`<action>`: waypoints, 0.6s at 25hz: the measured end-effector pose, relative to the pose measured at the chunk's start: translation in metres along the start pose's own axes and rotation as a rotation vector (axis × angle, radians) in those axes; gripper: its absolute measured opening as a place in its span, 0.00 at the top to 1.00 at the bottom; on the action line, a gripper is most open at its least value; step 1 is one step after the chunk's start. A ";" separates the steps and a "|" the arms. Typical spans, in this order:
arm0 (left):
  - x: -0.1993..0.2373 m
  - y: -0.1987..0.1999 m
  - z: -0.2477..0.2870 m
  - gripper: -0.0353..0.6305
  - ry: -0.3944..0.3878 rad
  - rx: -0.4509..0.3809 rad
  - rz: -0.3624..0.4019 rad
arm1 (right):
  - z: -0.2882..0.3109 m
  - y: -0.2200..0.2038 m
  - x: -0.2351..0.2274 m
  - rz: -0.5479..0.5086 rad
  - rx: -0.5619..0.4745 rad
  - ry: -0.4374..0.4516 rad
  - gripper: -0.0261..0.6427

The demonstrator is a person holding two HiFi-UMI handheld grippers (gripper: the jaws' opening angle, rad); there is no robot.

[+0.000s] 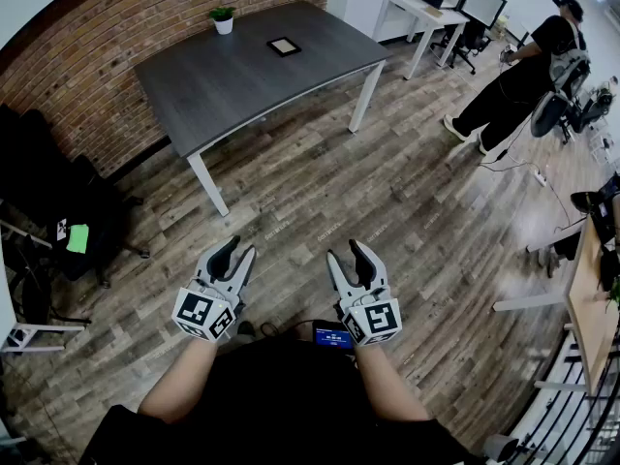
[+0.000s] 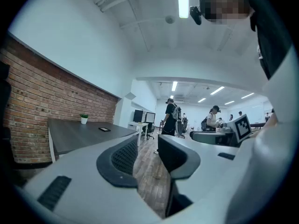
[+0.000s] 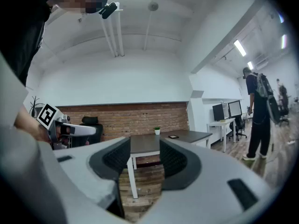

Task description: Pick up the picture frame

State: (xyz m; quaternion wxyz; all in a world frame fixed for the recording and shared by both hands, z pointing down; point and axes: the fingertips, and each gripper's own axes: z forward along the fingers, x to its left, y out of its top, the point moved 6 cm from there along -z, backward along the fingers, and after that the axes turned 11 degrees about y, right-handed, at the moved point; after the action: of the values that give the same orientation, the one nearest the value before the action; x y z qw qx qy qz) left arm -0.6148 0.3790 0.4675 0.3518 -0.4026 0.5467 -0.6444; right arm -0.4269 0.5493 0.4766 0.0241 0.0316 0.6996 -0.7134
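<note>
Left gripper (image 1: 235, 245) and right gripper (image 1: 344, 250), held level and side by side above the plank floor (image 1: 320, 192). The jaws of each stand apart, with nothing between them.

Well ahead of both grippers stands the grey table (image 1: 223, 95). The picture frame (image 1: 284, 46) lies flat on its top, past the table's middle and well beyond reach.

Just beyond the frame and to its left is a small potted plant (image 1: 223, 19), near the brick wall (image 1: 116, 37).

Likely hazards:
- A frame lying flat probably offers level jaws little edge to bite, so a shallow closure may push it across the smooth top rather than lift it.
- A reach carried too far — or swung left — could tip the plant.
- The near table edge may catch a gripper that approaches low.
</note>
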 end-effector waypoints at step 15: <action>-0.017 0.002 0.001 0.77 -0.016 -0.004 0.008 | -0.017 0.006 -0.011 0.053 -0.125 0.054 0.67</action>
State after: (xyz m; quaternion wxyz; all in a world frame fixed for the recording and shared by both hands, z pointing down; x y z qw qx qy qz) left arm -0.6065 0.3934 0.4638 0.3580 -0.4060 0.5470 -0.6386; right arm -0.4157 0.5665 0.4711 0.0257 0.0677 0.7419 -0.6665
